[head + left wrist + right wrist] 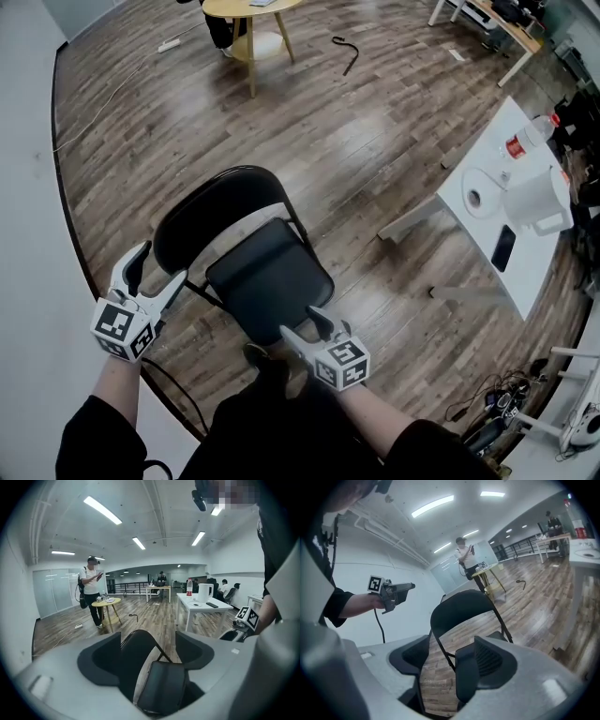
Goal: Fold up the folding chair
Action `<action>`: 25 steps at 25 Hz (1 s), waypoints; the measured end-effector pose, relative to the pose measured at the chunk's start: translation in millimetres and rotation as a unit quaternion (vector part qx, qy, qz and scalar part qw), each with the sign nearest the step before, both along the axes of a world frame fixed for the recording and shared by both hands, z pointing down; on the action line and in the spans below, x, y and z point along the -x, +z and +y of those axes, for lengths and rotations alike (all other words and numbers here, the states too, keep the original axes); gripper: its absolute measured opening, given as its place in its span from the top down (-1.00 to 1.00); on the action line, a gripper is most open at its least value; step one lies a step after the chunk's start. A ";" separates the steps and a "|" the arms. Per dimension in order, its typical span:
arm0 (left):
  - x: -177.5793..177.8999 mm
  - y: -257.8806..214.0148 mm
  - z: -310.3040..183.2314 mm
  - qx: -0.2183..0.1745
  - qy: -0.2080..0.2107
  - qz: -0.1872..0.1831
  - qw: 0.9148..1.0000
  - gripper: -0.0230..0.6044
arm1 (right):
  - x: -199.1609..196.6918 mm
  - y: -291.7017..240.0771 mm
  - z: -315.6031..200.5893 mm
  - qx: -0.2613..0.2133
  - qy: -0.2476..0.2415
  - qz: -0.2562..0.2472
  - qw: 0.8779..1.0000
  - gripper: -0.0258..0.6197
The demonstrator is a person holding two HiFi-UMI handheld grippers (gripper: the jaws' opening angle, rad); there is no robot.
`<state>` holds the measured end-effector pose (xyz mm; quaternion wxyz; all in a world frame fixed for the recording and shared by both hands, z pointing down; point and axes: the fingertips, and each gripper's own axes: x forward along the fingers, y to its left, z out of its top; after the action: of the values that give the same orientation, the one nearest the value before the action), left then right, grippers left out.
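A black folding chair stands unfolded on the wood floor, with its curved backrest [220, 199] toward the left and its padded seat [270, 278] level. My left gripper [159, 269] is open beside the backrest's left end, apart from it. In the left gripper view the backrest [136, 651] and seat [165, 688] show between the wide jaws. My right gripper [314, 325] is open at the seat's near edge. In the right gripper view the seat's edge [465, 679] lies between the jaws close to the right pad, with the backrest [464, 605] beyond. The pads are not seen pressing on it.
A white table [495, 150] at the right carries a white jug [539, 201], a paper roll [476, 198] and a phone [503, 247]. A round wooden table [251, 11] stands far back, and a person [91, 591] beside it. A white wall runs along the left.
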<state>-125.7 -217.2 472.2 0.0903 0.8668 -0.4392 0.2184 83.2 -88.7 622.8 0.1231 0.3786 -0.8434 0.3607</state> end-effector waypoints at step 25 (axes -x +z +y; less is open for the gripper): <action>11.0 86.9 -68.7 0.057 0.030 -0.097 0.993 -0.42 | -30.5 140.7 23.9 0.133 0.067 -0.032 0.988 -0.20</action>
<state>-136.7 -285.9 559.1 0.0896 0.8478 -0.4065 0.3287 113.7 -64.8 763.5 0.1206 0.4030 -0.7641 0.4891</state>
